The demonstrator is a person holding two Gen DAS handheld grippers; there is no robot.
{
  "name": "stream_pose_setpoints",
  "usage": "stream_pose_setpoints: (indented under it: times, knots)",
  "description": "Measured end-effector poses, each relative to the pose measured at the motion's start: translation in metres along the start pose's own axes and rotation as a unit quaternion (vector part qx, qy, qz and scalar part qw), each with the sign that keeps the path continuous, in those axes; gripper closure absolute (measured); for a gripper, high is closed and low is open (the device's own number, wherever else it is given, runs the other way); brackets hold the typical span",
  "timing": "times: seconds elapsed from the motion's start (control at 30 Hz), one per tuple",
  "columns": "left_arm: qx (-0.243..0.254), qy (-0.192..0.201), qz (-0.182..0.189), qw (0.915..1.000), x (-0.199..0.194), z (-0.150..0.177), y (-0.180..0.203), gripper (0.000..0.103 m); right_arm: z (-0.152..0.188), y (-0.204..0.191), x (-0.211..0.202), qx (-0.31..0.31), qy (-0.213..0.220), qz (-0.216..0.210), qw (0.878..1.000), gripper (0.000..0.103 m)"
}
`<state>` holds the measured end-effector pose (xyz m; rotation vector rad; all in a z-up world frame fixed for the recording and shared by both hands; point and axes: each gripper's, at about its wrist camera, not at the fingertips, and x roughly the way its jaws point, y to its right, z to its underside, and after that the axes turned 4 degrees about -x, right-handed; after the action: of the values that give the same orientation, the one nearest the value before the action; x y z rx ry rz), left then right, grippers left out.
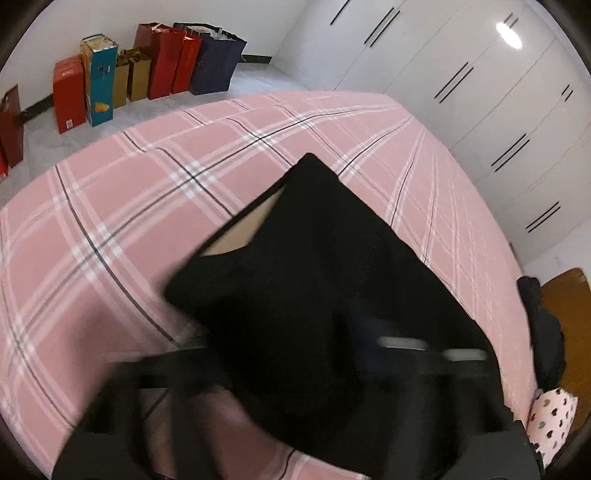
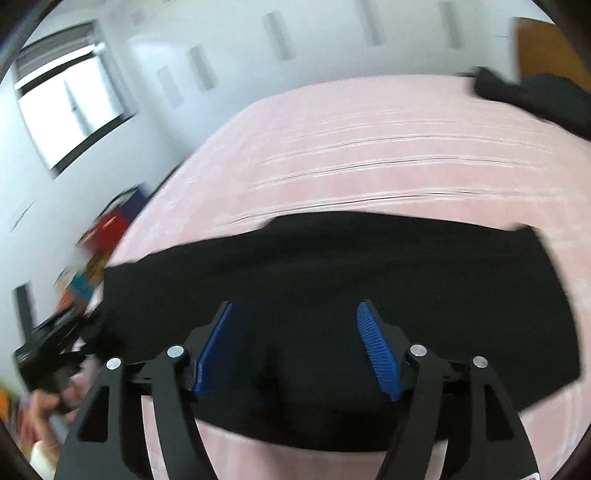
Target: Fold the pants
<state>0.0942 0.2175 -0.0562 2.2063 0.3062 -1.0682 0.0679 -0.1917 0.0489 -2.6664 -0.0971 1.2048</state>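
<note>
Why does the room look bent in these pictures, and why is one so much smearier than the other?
Both views are fisheye, so the bed and wardrobe curve. The right wrist view is streaked sideways by motion, the sheet's plaid smeared, though the right gripper stays sharp. In the left wrist view the background is crisp; only the near pants and the gripper parts blur. A ceiling light glares on the wardrobe.

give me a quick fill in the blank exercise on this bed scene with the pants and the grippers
1. The black fabric pants lie on a bed sheet that is plaid and mostly ____.
2. The right gripper has ribbed pads coloured ____.
3. The right gripper's jaws stand ____ above the pants.
4. The row of paper gift bags and boxes stands on the ____, beyond the bed.

Missing words: pink; blue; open; floor
</note>
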Motion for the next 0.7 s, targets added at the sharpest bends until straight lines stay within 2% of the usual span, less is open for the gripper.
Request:
stream_pose_setpoints:
  times: [0.03, 0.1, 0.17, 0.23, 0.33, 0.37, 0.4, 0.43, 0.47, 0.53, 0.57, 0.6, 0.63, 0.7]
  knots:
    - [-0.001, 0.002, 0.004, 1.0, -0.004, -0.002, 0.002, 0.089, 0.004, 0.013, -0.002, 0.016, 0.001, 0.023, 1.0, 0.036]
    - [0.022, 0.014, 0.025, 0.9994, -0.025, -0.004, 0.022, 0.09, 0.005, 0.037, -0.005, 0.049, -0.006, 0.04, 0.998, 0.036]
    - [0.074, 0.036, 0.048, 0.9954, -0.053, 0.0, 0.061, 0.09, 0.002, 0.06, -0.01, 0.082, -0.001, 0.026, 0.996, 0.036]
    - [0.138, 0.049, 0.085, 0.9856, -0.083, 0.015, 0.111, 0.091, 0.0, 0.079, -0.023, 0.102, 0.013, 0.029, 0.994, 0.036]
    - [0.243, 0.034, 0.157, 0.9565, -0.119, 0.066, 0.196, 0.09, 0.004, 0.106, -0.045, 0.118, 0.02, 0.025, 0.993, 0.036]
    - [0.276, 0.011, 0.182, 0.9437, -0.12, 0.093, 0.224, 0.089, 0.003, 0.119, -0.052, 0.121, 0.02, 0.022, 0.992, 0.036]
    - [0.298, -0.016, 0.194, 0.9345, -0.115, 0.117, 0.244, 0.086, 0.005, 0.128, -0.057, 0.122, 0.021, 0.019, 0.992, 0.036]
    - [0.322, -0.046, 0.199, 0.9244, -0.104, 0.142, 0.261, 0.084, 0.005, 0.132, -0.063, 0.12, 0.019, 0.019, 0.992, 0.036]
    - [0.357, -0.083, 0.193, 0.9103, -0.086, 0.173, 0.276, 0.084, 0.009, 0.143, -0.067, 0.117, 0.012, 0.022, 0.993, 0.036]
    - [0.384, -0.134, 0.166, 0.8984, -0.062, 0.216, 0.283, 0.084, 0.014, 0.158, -0.073, 0.11, -0.001, 0.028, 0.994, 0.036]
    - [0.385, -0.154, 0.154, 0.8967, -0.056, 0.226, 0.279, 0.084, 0.017, 0.164, -0.075, 0.11, -0.006, 0.028, 0.994, 0.036]
    - [0.378, -0.172, 0.139, 0.899, -0.052, 0.23, 0.271, 0.083, 0.018, 0.17, -0.077, 0.11, -0.011, 0.021, 0.994, 0.036]
    - [0.366, -0.183, 0.142, 0.9011, -0.051, 0.231, 0.264, 0.083, 0.02, 0.177, -0.079, 0.114, -0.016, 0.002, 0.993, 0.036]
    - [0.337, -0.181, 0.162, 0.9098, -0.055, 0.217, 0.24, 0.083, 0.025, 0.189, -0.081, 0.134, -0.022, -0.051, 0.989, 0.036]
